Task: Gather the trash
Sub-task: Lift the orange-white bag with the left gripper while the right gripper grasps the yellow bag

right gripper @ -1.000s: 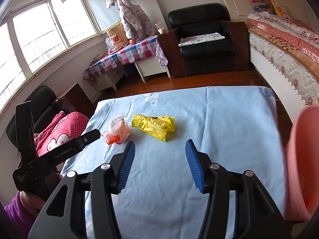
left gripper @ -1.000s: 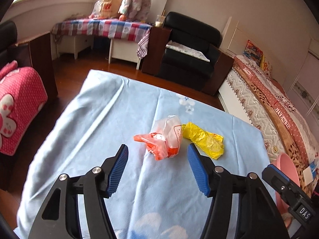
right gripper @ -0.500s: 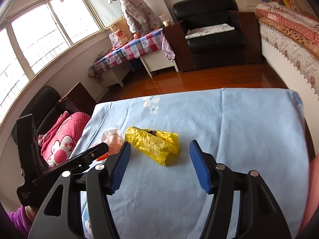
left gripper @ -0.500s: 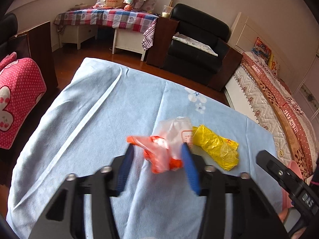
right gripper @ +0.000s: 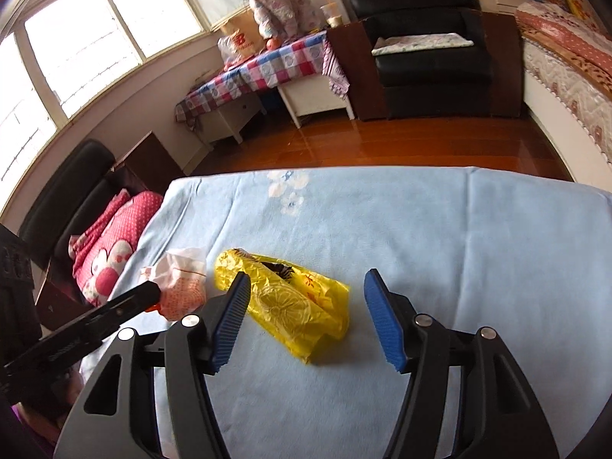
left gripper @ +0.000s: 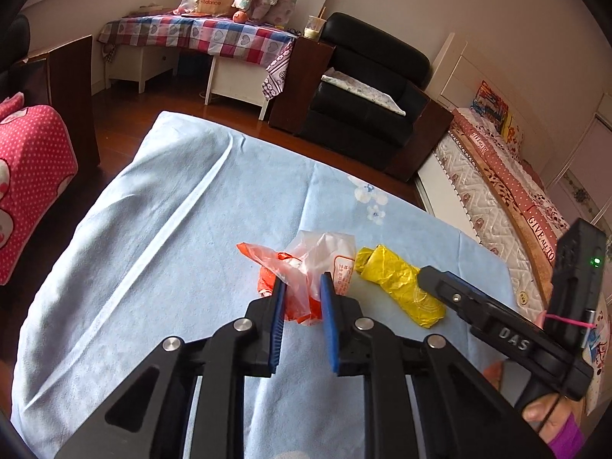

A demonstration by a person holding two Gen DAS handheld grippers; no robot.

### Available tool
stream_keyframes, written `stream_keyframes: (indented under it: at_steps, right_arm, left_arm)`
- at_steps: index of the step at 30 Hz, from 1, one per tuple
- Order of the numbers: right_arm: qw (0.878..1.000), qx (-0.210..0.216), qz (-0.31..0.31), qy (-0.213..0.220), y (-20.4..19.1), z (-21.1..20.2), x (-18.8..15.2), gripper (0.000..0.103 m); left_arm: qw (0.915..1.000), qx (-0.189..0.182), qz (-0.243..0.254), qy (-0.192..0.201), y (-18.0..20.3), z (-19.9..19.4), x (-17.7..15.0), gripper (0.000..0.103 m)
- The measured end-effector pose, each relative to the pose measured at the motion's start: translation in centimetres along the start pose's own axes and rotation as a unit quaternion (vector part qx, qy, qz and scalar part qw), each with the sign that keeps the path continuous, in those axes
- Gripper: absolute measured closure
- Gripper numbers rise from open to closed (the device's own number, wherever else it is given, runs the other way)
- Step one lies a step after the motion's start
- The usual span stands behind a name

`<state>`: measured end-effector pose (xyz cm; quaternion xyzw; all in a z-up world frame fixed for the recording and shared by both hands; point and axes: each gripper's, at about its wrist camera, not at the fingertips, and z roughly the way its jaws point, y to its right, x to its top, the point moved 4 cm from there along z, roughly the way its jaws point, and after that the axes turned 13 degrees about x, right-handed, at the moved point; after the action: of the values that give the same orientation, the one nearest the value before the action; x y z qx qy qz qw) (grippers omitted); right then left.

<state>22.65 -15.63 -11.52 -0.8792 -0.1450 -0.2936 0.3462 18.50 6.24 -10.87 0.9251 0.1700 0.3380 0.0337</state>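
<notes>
A crumpled orange and white plastic bag (left gripper: 306, 264) lies on the light blue tablecloth (left gripper: 183, 237). My left gripper (left gripper: 302, 290) is shut on this bag, its blue pads pinching the near side. The bag also shows in the right wrist view (right gripper: 179, 283). A crumpled yellow plastic bag (right gripper: 294, 298) lies just right of it; it also shows in the left wrist view (left gripper: 401, 287). My right gripper (right gripper: 306, 287) is open, its two fingers standing either side of the yellow bag's near end, and holds nothing.
The blue-covered table (right gripper: 459, 229) ends at a wooden floor (right gripper: 420, 145) beyond. A black armchair (left gripper: 367, 88), a checked-cloth table (left gripper: 199, 34) and a bed (left gripper: 508, 191) stand around. A red polka-dot cushion (right gripper: 111, 252) lies at left.
My left gripper moved forward onto the orange and white bag and closed on it. My right gripper moved forward and down until its open fingers straddle the yellow bag.
</notes>
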Motion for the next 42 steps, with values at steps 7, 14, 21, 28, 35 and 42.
stream_keyframes:
  at_steps: [7, 14, 21, 28, 35, 42]
  right_arm:
    - [0.999, 0.017, -0.04, -0.031, -1.4, 1.1, -0.4, 0.041]
    - [0.996, -0.011, -0.076, -0.048, -3.2, 1.2, -1.5, 0.07]
    - [0.996, -0.021, -0.08, -0.037, -4.6, 0.2, -2.5, 0.088]
    - [0.998, -0.029, -0.06, -0.014, -5.5, -3.5, -4.3, 0.088]
    - [0.998, -0.044, -0.039, 0.021, -6.3, -7.8, -6.2, 0.089]
    - [0.995, -0.079, -0.032, 0.052, -6.5, -12.6, -8.0, 0.089]
  left_arm:
    - [1.0, -0.004, -0.003, 0.001, -0.2, 0.0, -0.1, 0.086]
    - [1.0, 0.0, 0.004, 0.005, -0.1, -0.1, -0.2, 0.086]
    - [0.9999, 0.001, 0.011, 0.008, 0.3, -0.7, -0.4, 0.086]
    - [0.9995, -0.006, 0.028, 0.016, 1.7, -2.3, -0.9, 0.086]
    - [0.9981, -0.016, 0.051, 0.032, 3.9, -5.0, -1.9, 0.086]
    - [0.996, -0.027, 0.073, 0.045, 6.1, -7.6, -3.1, 0.086]
